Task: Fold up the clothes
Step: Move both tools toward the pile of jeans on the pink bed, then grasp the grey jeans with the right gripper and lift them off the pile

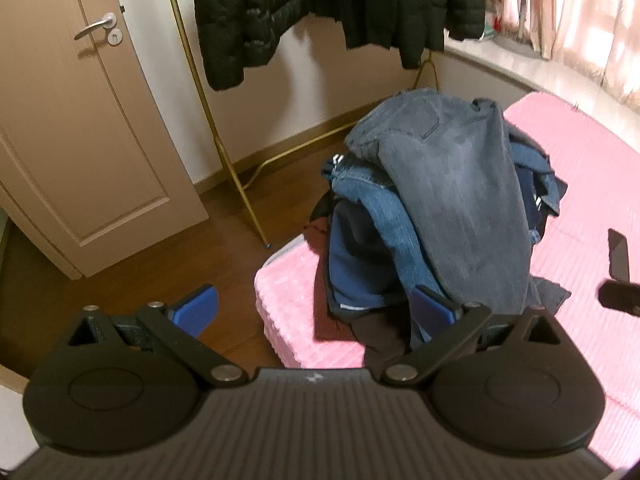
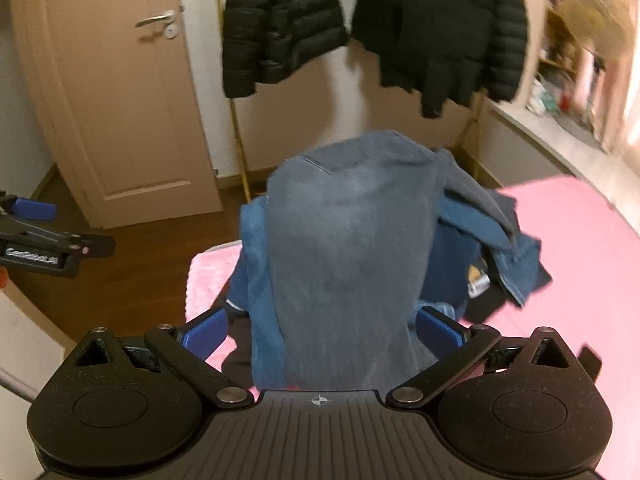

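A pile of clothes sits on the near corner of a pink bed (image 1: 592, 200). Grey-blue jeans (image 1: 452, 184) lie on top, draped over blue jeans (image 1: 384, 216), a navy garment (image 1: 352, 272) and a dark red one (image 1: 324, 320). My left gripper (image 1: 316, 310) is open just short of the pile's near left side, its right pad close to the denim. In the right wrist view the grey-blue jeans (image 2: 344, 240) hang toward the camera, one leg running between the spread fingers of my open right gripper (image 2: 320, 332). The pads do not press on it. The left gripper (image 2: 36, 232) shows at the left edge.
Black puffer jackets (image 1: 248, 12) hang on a gold clothes rack (image 1: 224, 152) behind the bed. A beige door (image 1: 80, 120) stands at left over the brown wooden floor (image 1: 160, 272). A windowsill with curtains (image 1: 580, 28) runs along the right.
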Available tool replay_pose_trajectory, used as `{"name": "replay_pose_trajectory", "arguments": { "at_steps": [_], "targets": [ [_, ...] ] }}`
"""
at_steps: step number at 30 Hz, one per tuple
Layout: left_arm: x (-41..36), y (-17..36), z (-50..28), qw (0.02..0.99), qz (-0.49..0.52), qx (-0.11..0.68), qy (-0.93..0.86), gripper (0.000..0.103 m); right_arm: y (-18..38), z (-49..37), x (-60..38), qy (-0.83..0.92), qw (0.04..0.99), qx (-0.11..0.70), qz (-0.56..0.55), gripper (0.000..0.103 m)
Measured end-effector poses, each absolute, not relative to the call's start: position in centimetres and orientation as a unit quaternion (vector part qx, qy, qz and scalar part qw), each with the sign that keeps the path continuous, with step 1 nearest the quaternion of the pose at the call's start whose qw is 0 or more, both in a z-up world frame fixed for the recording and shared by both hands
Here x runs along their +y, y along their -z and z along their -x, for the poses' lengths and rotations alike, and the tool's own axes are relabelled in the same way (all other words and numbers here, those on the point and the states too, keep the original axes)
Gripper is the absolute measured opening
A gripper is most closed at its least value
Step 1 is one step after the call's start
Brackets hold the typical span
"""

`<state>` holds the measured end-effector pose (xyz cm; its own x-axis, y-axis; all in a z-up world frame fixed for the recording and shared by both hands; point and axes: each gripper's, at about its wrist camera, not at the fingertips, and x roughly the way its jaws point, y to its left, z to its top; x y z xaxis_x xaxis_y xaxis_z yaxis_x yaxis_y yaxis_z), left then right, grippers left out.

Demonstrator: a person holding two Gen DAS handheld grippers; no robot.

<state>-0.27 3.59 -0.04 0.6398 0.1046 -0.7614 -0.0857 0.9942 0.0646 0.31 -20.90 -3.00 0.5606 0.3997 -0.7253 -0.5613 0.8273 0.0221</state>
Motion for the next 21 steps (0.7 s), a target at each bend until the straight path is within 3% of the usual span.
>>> {"name": "replay_pose_trajectory", "arguments": {
  "at_steps": [5,16,19,21],
  "targets": [
    [5.8,0.0,-1.2,0.911,0.019,0.411,-0.039,0.102,3.6,-3.1,-17.2,-0.286,0.878,0.358,0.142,0.102],
    [12.6,4.6,-16.1,0.898,0.036,0.438,0.007,0.102,10.4,-15.4,-4.1,-0.275,0.858,0.371,0.226,0.101],
    [14.1,5.7,-18.2,0.897,0.039,0.441,0.015,0.102,13.5,-19.0,-0.6,-0.269,0.842,0.384,0.268,0.082],
    [15.0,6.3,-19.2,0.897,0.041,0.44,0.025,0.101,15.6,-20.7,0.8,-0.256,0.831,0.395,0.298,0.08]
  ]
}}
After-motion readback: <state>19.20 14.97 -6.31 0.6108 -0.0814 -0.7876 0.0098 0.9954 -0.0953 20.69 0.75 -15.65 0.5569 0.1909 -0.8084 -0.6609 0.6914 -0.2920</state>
